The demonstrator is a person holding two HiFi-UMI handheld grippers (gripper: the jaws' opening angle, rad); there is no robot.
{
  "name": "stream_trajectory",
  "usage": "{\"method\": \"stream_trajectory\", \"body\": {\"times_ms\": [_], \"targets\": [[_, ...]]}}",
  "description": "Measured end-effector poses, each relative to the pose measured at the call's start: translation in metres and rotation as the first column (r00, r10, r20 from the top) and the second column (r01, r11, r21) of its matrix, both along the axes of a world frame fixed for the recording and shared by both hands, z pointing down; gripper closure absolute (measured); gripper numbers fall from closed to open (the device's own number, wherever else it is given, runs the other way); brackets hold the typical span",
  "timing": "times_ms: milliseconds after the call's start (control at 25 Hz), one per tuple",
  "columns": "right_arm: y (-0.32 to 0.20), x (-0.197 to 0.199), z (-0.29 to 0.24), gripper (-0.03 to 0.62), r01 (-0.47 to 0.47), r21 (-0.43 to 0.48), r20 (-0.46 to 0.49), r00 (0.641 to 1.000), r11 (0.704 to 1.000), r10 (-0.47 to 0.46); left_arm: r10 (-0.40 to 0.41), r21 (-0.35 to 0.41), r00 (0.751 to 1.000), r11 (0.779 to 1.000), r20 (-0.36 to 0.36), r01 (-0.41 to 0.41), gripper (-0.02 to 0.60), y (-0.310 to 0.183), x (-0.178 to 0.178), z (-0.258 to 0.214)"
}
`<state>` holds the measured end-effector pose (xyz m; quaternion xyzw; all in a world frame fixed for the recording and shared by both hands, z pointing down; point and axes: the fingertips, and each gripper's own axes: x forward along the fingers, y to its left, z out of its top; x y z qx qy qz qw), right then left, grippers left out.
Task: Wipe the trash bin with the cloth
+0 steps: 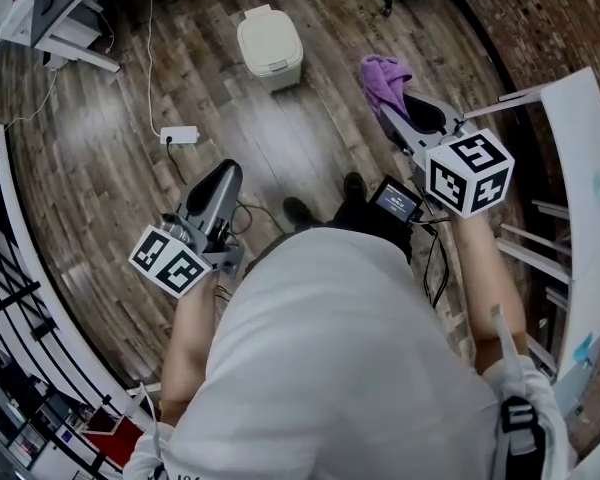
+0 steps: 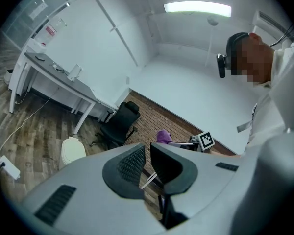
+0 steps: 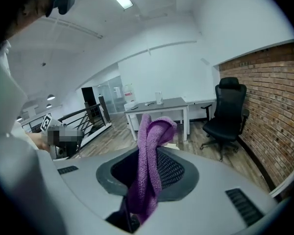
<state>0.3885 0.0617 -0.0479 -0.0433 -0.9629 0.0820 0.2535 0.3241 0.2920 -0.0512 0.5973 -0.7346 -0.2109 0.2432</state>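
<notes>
A cream trash bin with its lid down stands on the wood floor ahead of me, and shows low and to the left in the left gripper view. My right gripper is shut on a purple cloth, held up to the right of the bin and well apart from it. In the right gripper view the cloth hangs folded between the jaws of that gripper. My left gripper is held low at the left, its jaws together with nothing in them.
A white power strip and its cable lie on the floor left of the bin. A black office chair stands by the brick wall, with white desks nearby. A black railing runs along my left and a white table along my right.
</notes>
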Motion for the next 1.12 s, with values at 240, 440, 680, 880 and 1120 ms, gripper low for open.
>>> {"method": "stream_trajectory", "body": {"times_ms": [240,440,680,880,1120], "targets": [[0.003,0.015,-0.013,0.499,0.042,-0.054,0.002,0.999,0.998,-0.042,0.002,0.0,1.0,1.0,-0.014,-0.002,0.548,-0.027,0.015,-0.013],[0.0,0.01,-0.034,0.503,0.095,-0.067,0.056,0.994,0.993,-0.091,-0.014,0.012,1.0,1.0,0.008,0.014,0.548,-0.05,0.016,-0.029],[-0.02,-0.001,-0.06,0.505,0.12,-0.045,0.116,0.987,0.992,-0.114,-0.031,0.015,0.999,0.999,0.024,0.031,0.549,-0.073,0.018,-0.037],[-0.037,0.002,-0.063,0.505,0.108,-0.029,0.135,0.985,0.994,-0.104,-0.014,-0.003,1.0,1.0,0.019,0.014,0.549,-0.09,0.029,-0.033],[-0.045,0.003,-0.06,0.505,0.108,-0.011,0.145,0.984,0.994,-0.105,0.014,-0.023,1.0,1.0,0.016,-0.013,0.549,-0.103,0.04,-0.029]]}}
